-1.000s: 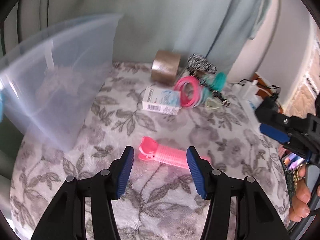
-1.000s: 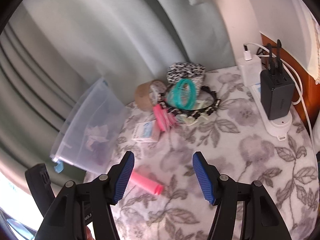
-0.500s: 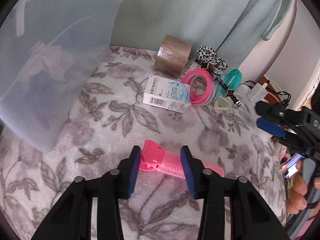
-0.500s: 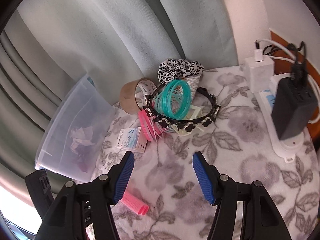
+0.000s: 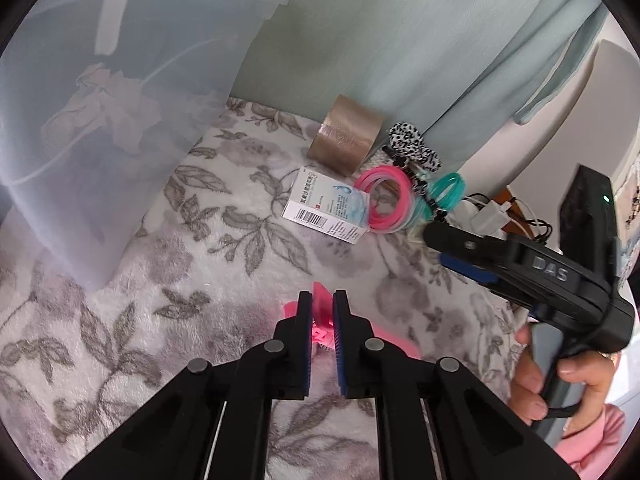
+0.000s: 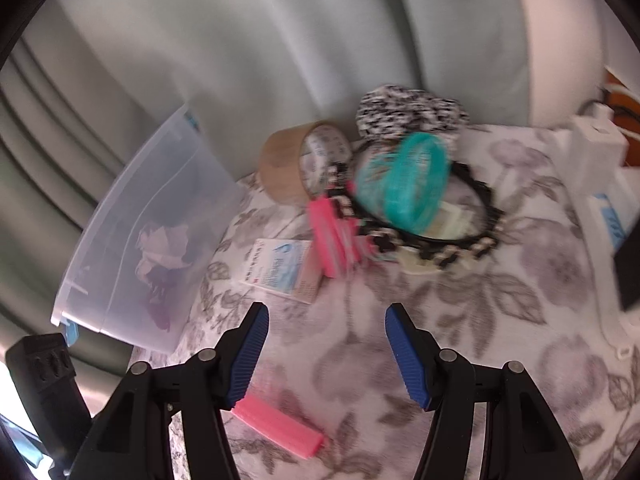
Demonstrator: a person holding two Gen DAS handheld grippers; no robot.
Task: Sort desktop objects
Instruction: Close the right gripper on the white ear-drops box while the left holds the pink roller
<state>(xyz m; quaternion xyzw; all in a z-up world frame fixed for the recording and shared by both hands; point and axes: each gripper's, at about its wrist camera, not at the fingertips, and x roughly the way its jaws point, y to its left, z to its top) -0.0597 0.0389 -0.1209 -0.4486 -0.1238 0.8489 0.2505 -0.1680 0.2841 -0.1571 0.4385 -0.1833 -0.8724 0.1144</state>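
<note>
Floral cloth [image 5: 224, 248], left hand-held gripper [image 5: 322, 314] clamping pink hair roller [image 5: 320, 304]

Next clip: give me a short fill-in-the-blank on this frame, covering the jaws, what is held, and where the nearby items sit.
1. The left gripper has its jaws shut on the ____ hair clip.
2. The right gripper has its jaws ____.
3. The roll of brown tape stands behind the small ____ box.
4. The translucent bin holds crumpled ____.

Missing words: pink; open; white; paper
</note>
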